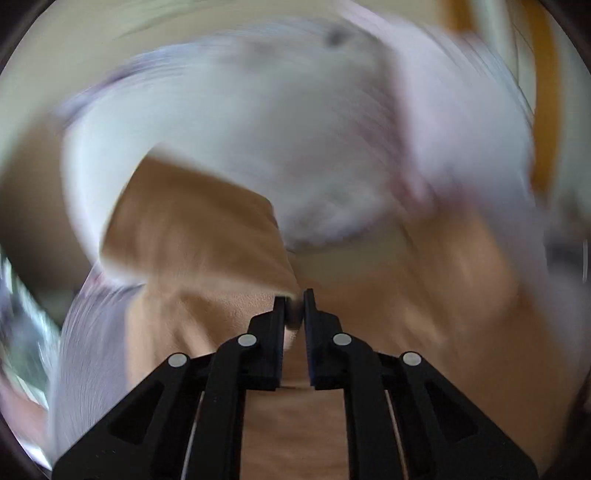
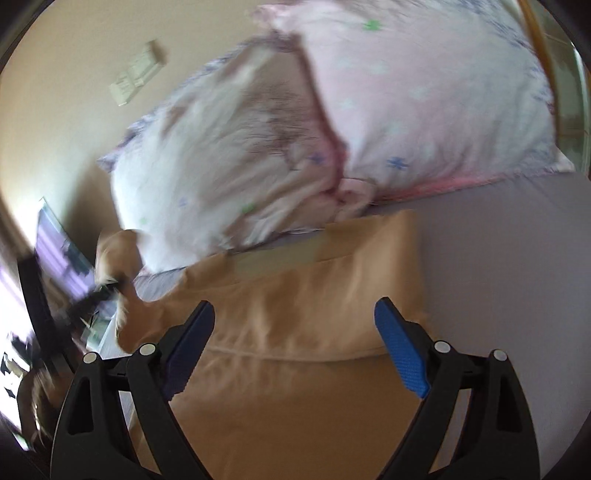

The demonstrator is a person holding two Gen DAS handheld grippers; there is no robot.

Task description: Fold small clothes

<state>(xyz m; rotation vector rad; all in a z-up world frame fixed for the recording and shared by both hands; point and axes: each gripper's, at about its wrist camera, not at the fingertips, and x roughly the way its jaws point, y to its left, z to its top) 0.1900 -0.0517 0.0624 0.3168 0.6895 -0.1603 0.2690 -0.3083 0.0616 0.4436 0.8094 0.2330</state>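
Grey bedsheet (image 2: 498,258) below; left gripper (image 1: 294,299) pinches tan garment (image 2: 295,314), right gripper (image 2: 294,314) spread wide above it

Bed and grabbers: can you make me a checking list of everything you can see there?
Surface: bed with a grey-lilac sheet.
Job's things: tan garment spread on the sheet; one corner is lifted at the left, pinched by the left gripper.
Clutter: two floral pillows, one white and one pink, at the head of the bed.
Grippers: left gripper shut on the tan garment; right gripper open, above the garment, holding nothing.
Cables: nothing seen.
Surroundings: beige wall with a white switch plate; wooden bed frame; the left edge is too blurred to tell.
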